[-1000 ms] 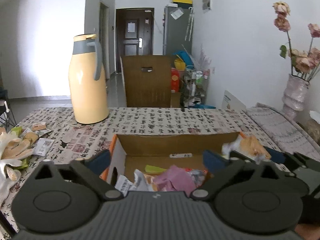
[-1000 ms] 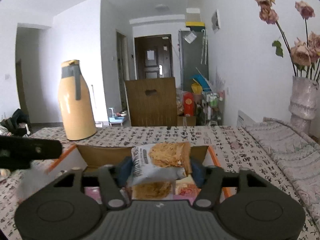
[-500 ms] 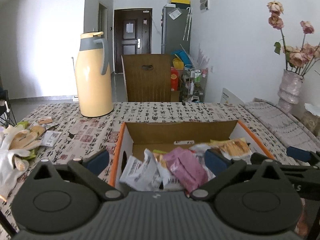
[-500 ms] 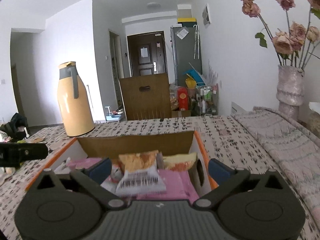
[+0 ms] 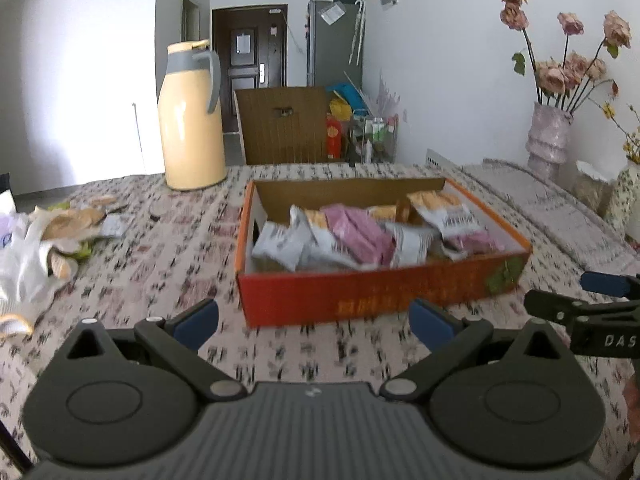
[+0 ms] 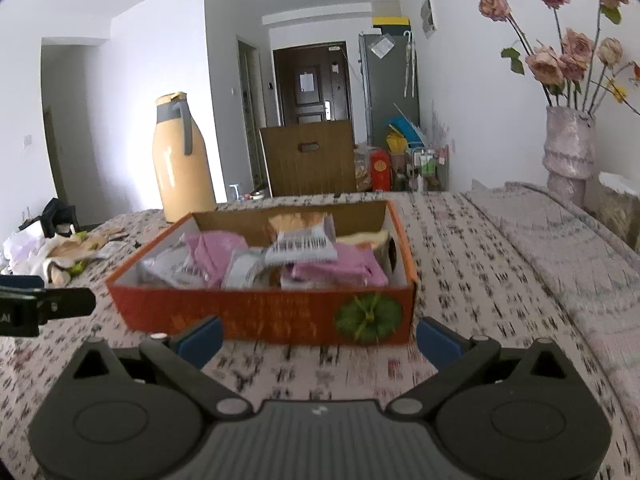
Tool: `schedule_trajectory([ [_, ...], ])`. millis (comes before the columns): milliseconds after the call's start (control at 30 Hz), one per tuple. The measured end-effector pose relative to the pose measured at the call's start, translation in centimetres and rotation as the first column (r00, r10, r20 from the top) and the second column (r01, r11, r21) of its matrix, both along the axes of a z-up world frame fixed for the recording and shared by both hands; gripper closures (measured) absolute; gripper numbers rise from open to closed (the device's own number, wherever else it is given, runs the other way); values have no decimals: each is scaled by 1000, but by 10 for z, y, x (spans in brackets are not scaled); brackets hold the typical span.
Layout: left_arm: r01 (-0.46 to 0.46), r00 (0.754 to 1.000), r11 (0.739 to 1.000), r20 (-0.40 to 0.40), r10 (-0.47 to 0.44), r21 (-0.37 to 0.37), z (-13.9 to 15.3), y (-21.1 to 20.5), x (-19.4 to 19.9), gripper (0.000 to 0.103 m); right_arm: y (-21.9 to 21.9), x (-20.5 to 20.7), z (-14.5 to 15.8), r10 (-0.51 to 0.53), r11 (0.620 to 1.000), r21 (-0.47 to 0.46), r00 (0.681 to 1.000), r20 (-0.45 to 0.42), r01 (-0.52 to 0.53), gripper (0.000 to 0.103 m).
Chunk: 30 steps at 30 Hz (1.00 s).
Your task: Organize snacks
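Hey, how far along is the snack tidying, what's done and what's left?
Done: the orange box already holds a heap of snack packets, pink and silver. In hand: nothing; the right gripper, jaws just opened, and the left gripper are both open and empty, short of the box. Left: the loose wrappers and packets beside the white bag at the table's left edge.

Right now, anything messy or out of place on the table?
Yes. Loose wrappers and a white bag lie scattered at the table's left edge, outside the box. The packets in the box are heaped unevenly, none spilled over.
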<state>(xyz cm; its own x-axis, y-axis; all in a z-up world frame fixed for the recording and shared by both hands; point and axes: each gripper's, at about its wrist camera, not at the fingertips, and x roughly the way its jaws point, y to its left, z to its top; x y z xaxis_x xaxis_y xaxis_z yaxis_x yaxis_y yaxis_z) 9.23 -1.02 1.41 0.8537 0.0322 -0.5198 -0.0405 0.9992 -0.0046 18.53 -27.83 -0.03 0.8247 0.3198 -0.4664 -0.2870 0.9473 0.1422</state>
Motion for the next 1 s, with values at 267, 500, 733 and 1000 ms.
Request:
schedule_trajectory([
  [267, 14, 999, 1000, -31, -14, -19, -15, 0, -27, 0, -10, -34, -16, -9, 1000, 1, 998, -69, 9, 0],
  [500, 31, 998, 999, -57, -33, -33, -23, -1, -41, 0, -11, -50, -23, -18, 1000, -3, 995, -101, 18, 0],
  [733, 27, 997, 999, -69, -30, -47, -27, 1, -48, 0, -11, -55, -24, -20, 1000, -6, 994, -110, 19, 0],
  [1000, 25, 997, 998, -74, -29, -52, -29, 3, -51, 0, -9, -58, -23, -19, 1000, -9, 994, -110, 18, 0],
])
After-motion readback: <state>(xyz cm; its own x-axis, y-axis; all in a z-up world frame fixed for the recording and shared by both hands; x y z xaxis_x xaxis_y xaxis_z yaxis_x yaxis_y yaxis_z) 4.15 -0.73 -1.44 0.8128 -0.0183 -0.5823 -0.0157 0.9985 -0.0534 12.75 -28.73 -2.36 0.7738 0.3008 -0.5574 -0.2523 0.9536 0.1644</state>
